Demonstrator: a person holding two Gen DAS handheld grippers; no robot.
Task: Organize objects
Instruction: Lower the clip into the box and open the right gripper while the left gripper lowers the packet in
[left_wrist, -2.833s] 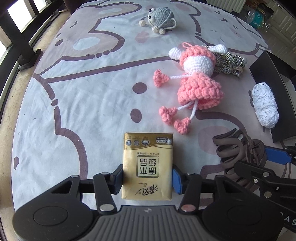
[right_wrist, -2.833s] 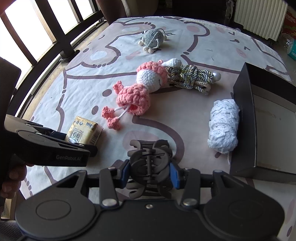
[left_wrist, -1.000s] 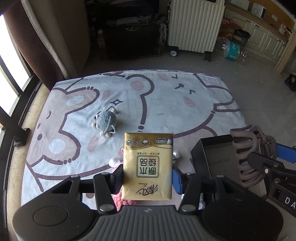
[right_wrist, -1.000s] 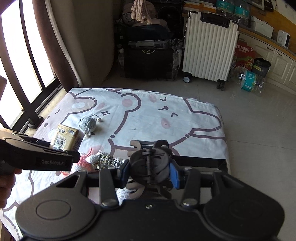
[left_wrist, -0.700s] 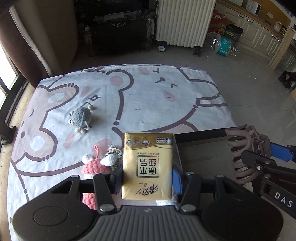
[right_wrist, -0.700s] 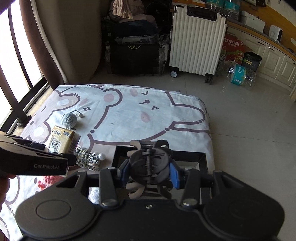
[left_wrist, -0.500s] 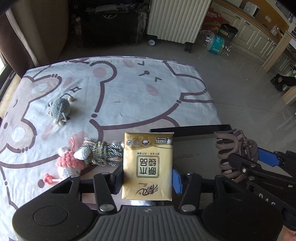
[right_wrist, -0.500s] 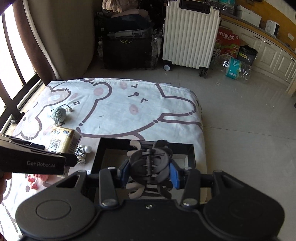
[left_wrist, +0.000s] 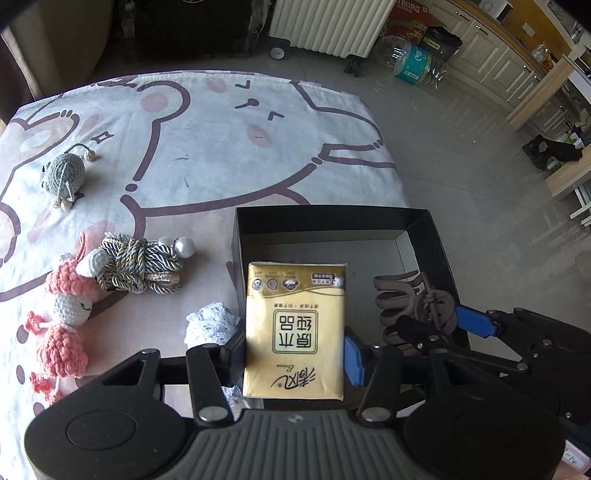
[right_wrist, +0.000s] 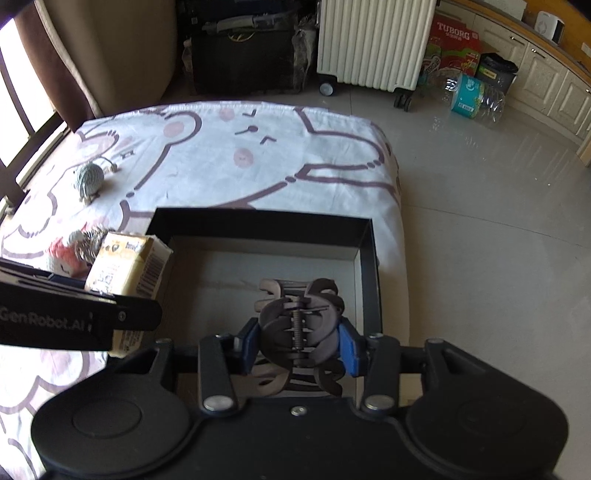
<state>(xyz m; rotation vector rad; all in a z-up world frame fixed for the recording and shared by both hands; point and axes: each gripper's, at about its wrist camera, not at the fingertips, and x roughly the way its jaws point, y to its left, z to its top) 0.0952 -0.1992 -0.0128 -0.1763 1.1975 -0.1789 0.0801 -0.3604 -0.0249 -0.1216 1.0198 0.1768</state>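
A: Left to right, quick. What's out on the sheet?

B: Grey crochet mouse (left_wrist: 63, 178) at far left, pink crochet doll (left_wrist: 66, 321) near you, braided cord bundle (left_wrist: 138, 262) touching its head, white lace roll (left_wrist: 212, 325) just beside the black box (left_wrist: 332, 216).

A: And your grippers?

B: Your left gripper (left_wrist: 295, 350) is clamped on the gold tissue pack (left_wrist: 295, 328), held over the box's left wall. Your right gripper (right_wrist: 297, 345) is clamped on the brown hair claw clip (right_wrist: 299, 315), above the box floor. Neither item is down yet.

A: Step?

B: Looks like placing: both things carried to the box, release pending. For the next move you'd want the pack shifted right so it clears the wall, then lower both and spread the jaws. Risk I'd flag: the pack catching the rim and tipping outside.

A: Readable text?

B: Pack shows large Chinese characters, upside down to you, small print too fine to read. "GenRobot.AI" on the left gripper's side in the right view. "TUBORG" on a red carton (right_wrist: 452, 42) by the white radiator (right_wrist: 373, 42).
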